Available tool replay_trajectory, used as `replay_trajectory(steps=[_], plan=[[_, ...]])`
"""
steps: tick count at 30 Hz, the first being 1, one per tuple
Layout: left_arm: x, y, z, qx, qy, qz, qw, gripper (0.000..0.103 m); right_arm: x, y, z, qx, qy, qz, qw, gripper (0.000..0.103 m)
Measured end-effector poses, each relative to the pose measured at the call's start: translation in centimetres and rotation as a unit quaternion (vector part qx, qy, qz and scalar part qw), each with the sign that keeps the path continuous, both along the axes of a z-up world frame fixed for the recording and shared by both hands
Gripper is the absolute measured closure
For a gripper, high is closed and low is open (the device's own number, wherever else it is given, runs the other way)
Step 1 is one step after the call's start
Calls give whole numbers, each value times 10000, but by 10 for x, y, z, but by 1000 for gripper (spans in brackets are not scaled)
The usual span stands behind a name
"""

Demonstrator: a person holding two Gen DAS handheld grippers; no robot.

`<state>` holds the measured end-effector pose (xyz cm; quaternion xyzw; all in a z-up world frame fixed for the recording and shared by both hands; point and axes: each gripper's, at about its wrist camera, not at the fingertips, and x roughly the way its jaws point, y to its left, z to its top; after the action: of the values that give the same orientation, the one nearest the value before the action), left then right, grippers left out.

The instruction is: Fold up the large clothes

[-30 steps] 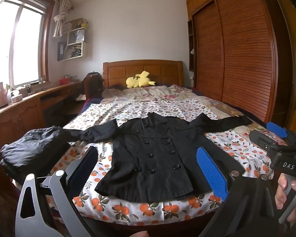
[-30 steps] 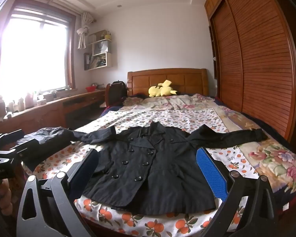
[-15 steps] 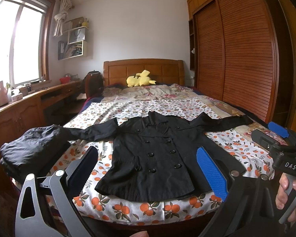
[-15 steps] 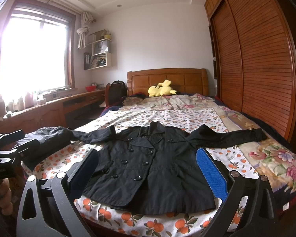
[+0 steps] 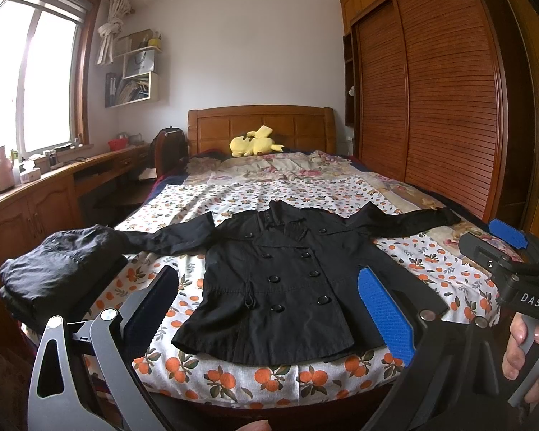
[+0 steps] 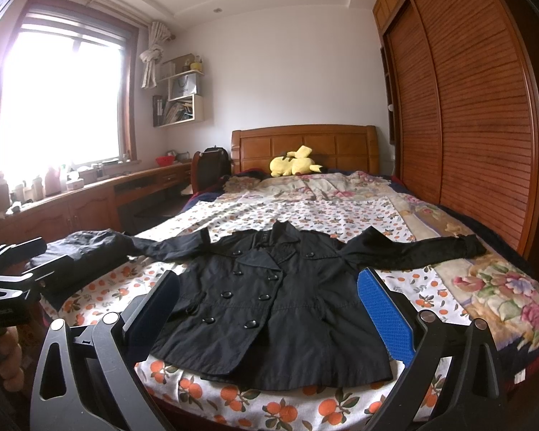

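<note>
While both sets of fingers stand spread wide and empty, hovers short of the bed (image 5: pixel 233 384): left gripper (image 5: pixel 269 309), right gripper (image 6: pixel 269 309). Lies flat, buttoned, sleeves outstretched, wholly unfolded: black coat (image 5: pixel 287 273). Sits beside its left sleeve, possibly already folded: dark bundle (image 5: pixel 57 273). Remains: every fold of the coat.

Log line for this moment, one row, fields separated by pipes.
stage: pre-grasp | black coat flat on bed, sleeves spread | left gripper open | right gripper open | folding not begun
</note>
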<state>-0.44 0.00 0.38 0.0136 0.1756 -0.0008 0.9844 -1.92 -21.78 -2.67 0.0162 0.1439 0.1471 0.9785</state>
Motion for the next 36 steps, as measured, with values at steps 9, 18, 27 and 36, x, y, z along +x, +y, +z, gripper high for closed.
replay_trajectory(steps=[9,18,27,36], plan=[[3,3,-7,-4,3,14,10000,2,0,0,0,0,-6,-2,10000,7],[4,3,-8,-4,-4,19,10000,2,-1,1,1,3,-9,1,10000,7],[3,-1,-4,12,-41,6,10000,2,-2,1,0,2,-12,6,10000,7],[4,-2,-4,5,-43,8,10000,2,-1,1,0,-2,-15,5,10000,7]])
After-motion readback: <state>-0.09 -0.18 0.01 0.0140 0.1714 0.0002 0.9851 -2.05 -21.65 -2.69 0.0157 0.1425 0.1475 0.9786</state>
